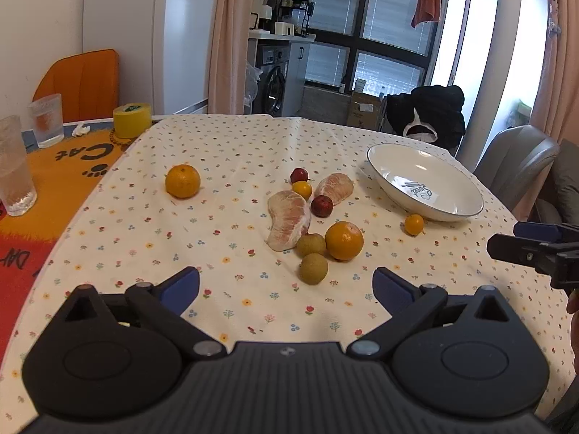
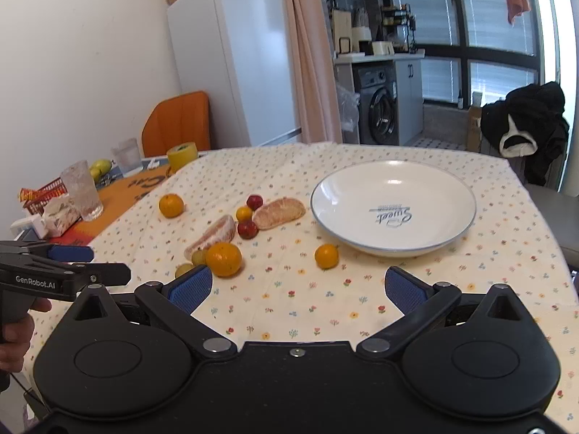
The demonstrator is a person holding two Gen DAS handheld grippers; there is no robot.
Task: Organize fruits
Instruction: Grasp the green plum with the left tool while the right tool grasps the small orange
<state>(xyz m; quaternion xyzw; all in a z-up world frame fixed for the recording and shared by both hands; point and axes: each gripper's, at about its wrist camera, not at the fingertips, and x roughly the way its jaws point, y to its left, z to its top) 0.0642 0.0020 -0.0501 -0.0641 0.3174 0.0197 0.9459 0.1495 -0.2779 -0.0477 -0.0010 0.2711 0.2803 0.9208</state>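
A white plate with a blue rim stands bare on the flowered tablecloth. Left of it lies a cluster of fruit: two peeled pomelo segments, two dark red fruits, a small yellow one, two greenish round ones, and an orange. Another orange sits apart, far left. A small orange fruit lies beside the plate. My left gripper is open above the cloth before the cluster. My right gripper is open, holding nothing, short of the plate.
Two ribbed glasses, a yellow tape roll and an orange mat sit at the table's left. A grey chair stands at the right, an orange chair at the back left. A hand holds the left gripper.
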